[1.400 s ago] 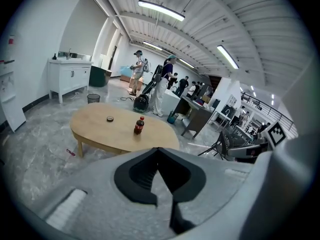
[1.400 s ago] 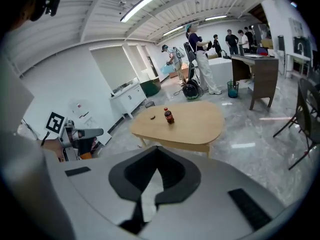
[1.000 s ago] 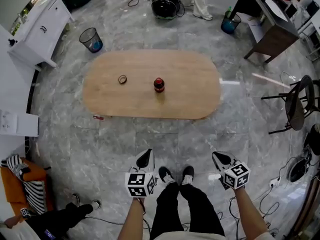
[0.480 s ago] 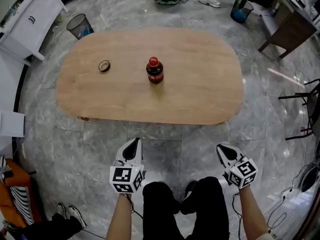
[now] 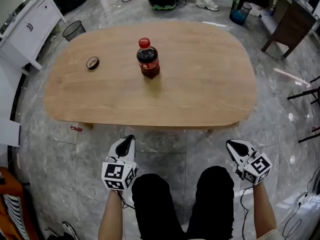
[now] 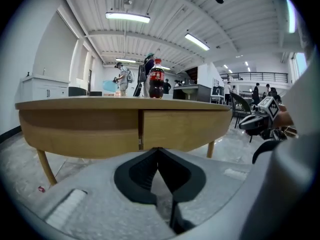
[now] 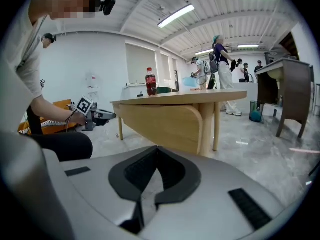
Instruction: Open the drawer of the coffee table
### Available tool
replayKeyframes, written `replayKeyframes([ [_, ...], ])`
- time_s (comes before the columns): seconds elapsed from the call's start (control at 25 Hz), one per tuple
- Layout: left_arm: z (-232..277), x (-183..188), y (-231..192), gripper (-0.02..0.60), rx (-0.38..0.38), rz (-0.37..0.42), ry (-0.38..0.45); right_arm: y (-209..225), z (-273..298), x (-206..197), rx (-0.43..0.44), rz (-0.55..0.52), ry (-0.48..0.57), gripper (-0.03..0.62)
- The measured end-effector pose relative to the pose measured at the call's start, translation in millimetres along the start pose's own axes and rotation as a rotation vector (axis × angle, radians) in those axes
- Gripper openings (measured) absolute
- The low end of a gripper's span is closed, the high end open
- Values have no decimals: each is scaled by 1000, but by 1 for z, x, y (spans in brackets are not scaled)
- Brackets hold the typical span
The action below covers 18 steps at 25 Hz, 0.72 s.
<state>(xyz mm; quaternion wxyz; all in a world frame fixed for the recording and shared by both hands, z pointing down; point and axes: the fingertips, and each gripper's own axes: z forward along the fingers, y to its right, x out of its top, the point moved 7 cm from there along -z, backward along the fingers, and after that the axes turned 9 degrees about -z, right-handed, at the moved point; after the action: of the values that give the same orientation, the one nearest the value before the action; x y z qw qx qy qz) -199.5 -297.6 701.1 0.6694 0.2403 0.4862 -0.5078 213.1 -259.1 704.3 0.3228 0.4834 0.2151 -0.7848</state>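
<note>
An oval wooden coffee table fills the middle of the head view. On it stand a cola bottle and a small round dark object. In the left gripper view the table's front shows a vertical seam, with a flat drawer front to its right, flush with the frame. My left gripper is shut and empty, low before the table's near edge. My right gripper is also shut and empty, off the table's near right end. Neither touches the table.
The person's knees in black trousers lie between the grippers. A white cabinet and a mesh bin stand at the far left. A blue bin and a dark desk are at the far right. People stand beyond the table.
Both grippers have sunk towards the floor as the person crouched. The table now looks larger and closer in the head view. The jaws stayed shut.
</note>
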Motion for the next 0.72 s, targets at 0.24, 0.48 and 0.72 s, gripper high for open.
replayKeyframes([
  [0.24,7,2,-21,11,-27,25,99,30,-1,-14,-30,24,103,18],
  [0.48,10,9,-27,11,-62,75,132,55,-7,-10,-63,23,155,91],
  [0.72,18,6,-28,86,-77,154,127,56,0,-7,-53,-16,135,135],
])
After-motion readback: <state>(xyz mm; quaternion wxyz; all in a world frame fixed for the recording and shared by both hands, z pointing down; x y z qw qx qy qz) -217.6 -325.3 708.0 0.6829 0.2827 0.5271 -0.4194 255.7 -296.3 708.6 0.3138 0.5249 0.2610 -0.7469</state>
